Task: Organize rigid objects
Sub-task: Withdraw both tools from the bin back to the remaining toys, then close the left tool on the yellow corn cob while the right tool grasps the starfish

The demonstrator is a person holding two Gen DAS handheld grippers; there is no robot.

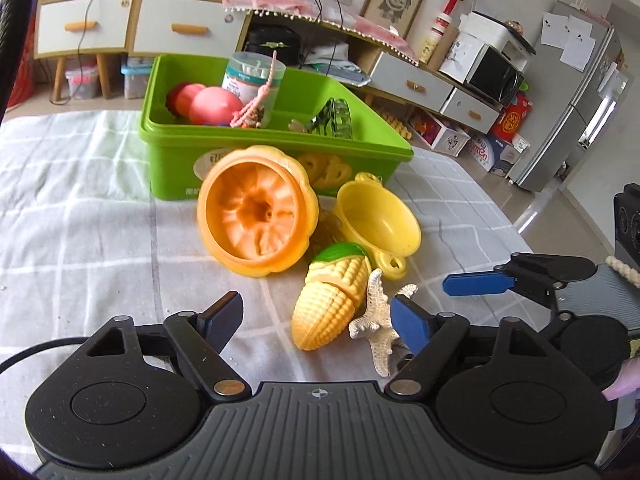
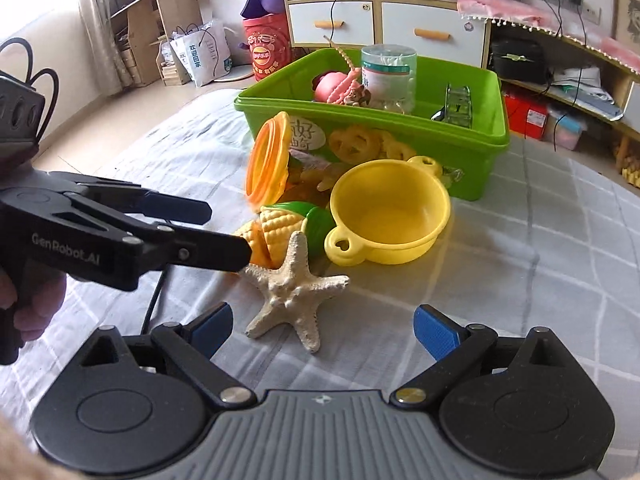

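Left gripper (image 1: 316, 320) jaws apart, nothing clamped; yellow plastic toy corn cob (image 1: 330, 296) lies between its fingers on the pale checked cloth surface (image 1: 80, 208), at 6 o'clock of the orange plastic pumpkin half (image 1: 256, 212). Right gripper (image 2: 322, 330) also wide open, empty, the cream bumpy starfish (image 2: 290, 284) resting just ahead of it. Yellow plastic toy pot (image 2: 390, 208) sits at 1 o'clock of the starfish, green plastic bin (image 2: 460, 140) at 12 o'clock behind.

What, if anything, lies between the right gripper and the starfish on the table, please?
Nothing visible does. The starfish lies on bare cloth just ahead of the open right gripper. The left gripper and the toy corn sit beyond and beside it, not in the approach.
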